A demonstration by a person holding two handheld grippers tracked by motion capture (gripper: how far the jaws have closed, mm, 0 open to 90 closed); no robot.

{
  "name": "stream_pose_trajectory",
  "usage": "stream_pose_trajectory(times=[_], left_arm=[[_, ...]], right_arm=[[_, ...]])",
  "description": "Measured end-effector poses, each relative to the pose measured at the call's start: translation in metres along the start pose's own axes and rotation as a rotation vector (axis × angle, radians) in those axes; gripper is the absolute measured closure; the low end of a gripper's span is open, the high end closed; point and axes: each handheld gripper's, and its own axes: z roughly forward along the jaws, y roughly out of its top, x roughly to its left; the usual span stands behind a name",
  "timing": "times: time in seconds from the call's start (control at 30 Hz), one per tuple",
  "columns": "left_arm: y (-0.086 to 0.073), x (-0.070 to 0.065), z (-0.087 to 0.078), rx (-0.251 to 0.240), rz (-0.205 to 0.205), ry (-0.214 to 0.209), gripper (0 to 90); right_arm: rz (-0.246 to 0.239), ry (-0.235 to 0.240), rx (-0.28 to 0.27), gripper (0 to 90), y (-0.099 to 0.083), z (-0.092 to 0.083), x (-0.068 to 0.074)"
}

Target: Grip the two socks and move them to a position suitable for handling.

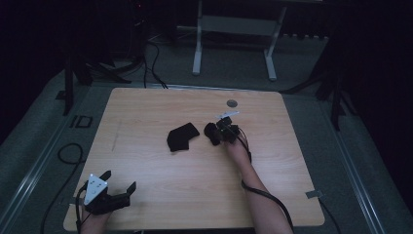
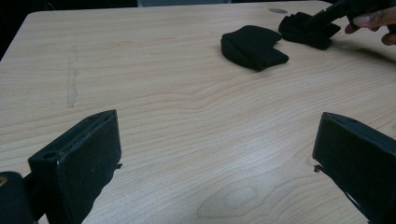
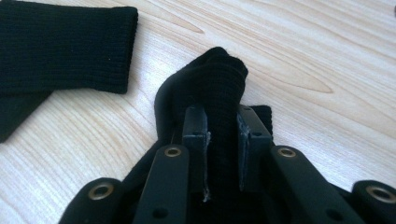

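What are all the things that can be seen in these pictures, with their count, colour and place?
Sock pinched in the claw: one, black knit, bunched on the table right of centre, between the right claw's jaws.
Sock lying free: one, black knit, folded flat near the table's middle, left of the pinched one, apart from it.
Table: one, light wood grain, with a small grey round spot near its far edge.
Frame on the floor: one, white metal, beyond the table.
Cables: several, black, on the grey floor at the left.
Left claw: one, black with a grey plate, near left corner, jaws wide open, holding nothing.
Right claw: one, black, shut on the bunched sock.
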Motion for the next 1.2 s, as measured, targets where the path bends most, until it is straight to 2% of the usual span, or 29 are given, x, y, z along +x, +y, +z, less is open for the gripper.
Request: stream_pose_trajectory(times=[0.27, 0.37, 0.4, 0.6, 0.63, 0.9, 1.2], left_arm=[[0.000, 0.000, 0.000, 0.001, -0.004, 0.004, 1.5], [0.000, 0.000, 0.000, 0.000, -0.007, 0.007, 1.5], [0.000, 0.000, 0.000, 0.000, -0.007, 0.007, 1.5], [0.000, 0.000, 0.001, 0.002, -0.010, 0.012, 1.5], [0.000, 0.000, 0.001, 0.002, -0.010, 0.012, 1.5], [0.000, 0.000, 0.001, 0.004, -0.011, 0.015, 1.5], [0.001, 0.002, -0.001, -0.007, -0.016, 0.024, 1.5]], right_arm=[[0.005, 0.003, -0.041, 77.1, 0.003, -0.022, -0.002], [-0.017, 0.020, -0.083, 77.1, 0.002, -0.039, -0.001], [-0.017, 0.020, -0.083, 77.1, 0.002, -0.039, -0.001], [-0.035, 0.034, -0.108, 77.1, 0.000, -0.068, 0.004], [-0.035, 0.034, -0.108, 77.1, 0.000, -0.068, 0.004], [-0.056, 0.063, -0.166, 77.1, -0.012, -0.108, 0.020], [-0.118, 0.088, -0.188, 77.1, -0.042, -0.139, 0.046]])
